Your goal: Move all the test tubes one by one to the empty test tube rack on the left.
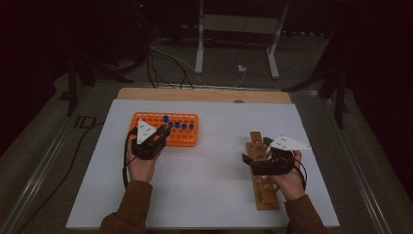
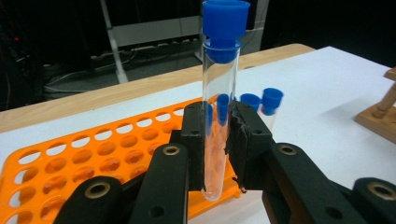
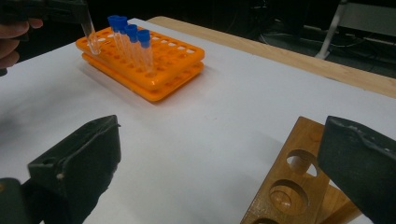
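Note:
My left gripper (image 2: pixel 220 140) is shut on a clear test tube (image 2: pixel 219 116) with a blue cap, held upright with its bottom just above the near edge of the orange tube rack (image 2: pixel 93 158). From above, this gripper (image 1: pixel 162 131) sits over the rack's (image 1: pixel 187 139) left part. Several more blue-capped tubes (image 3: pixel 130 35) stand in the rack (image 3: pixel 159 70). My right gripper (image 3: pixel 219 158) is open wide, with nothing between its jaws, right over the far end of a wooden tube rack (image 3: pixel 289 186). The high view shows it (image 1: pixel 255 150) above that wooden rack (image 1: pixel 265 195).
A white sheet (image 1: pixel 214 165) covers most of the wooden table (image 1: pixel 204 94). The wooden rack's holes hold nothing that I can see. Beyond the table's far edge are cables and a white stand's legs (image 1: pixel 199 53) on the floor.

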`<state>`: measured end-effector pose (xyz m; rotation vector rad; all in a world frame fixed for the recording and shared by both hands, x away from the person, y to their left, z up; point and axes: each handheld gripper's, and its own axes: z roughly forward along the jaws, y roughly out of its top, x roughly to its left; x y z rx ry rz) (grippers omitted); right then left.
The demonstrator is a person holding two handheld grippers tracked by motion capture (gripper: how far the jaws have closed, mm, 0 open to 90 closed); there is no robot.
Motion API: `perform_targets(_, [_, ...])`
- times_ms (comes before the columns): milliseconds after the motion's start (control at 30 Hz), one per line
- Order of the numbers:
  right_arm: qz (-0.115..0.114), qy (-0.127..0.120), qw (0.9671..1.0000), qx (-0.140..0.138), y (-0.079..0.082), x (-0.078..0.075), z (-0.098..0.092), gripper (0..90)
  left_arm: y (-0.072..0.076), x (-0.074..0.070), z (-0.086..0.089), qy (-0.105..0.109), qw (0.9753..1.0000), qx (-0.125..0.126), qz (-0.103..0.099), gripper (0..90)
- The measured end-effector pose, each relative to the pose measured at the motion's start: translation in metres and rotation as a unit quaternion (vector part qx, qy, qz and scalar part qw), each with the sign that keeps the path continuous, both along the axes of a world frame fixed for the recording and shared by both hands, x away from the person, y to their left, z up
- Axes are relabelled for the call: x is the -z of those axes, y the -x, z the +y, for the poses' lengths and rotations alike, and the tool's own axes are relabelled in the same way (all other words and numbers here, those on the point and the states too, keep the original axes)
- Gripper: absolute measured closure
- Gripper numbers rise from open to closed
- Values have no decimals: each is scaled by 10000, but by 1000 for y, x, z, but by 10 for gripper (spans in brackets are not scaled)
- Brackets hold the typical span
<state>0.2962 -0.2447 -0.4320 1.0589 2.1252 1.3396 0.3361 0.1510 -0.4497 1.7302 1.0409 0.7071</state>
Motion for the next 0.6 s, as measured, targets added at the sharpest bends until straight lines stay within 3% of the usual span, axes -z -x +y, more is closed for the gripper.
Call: perform_targets(600, [3,-60,10000,14,0,1,-2,3,-21,16,4,-156,9992,-345,105,770])
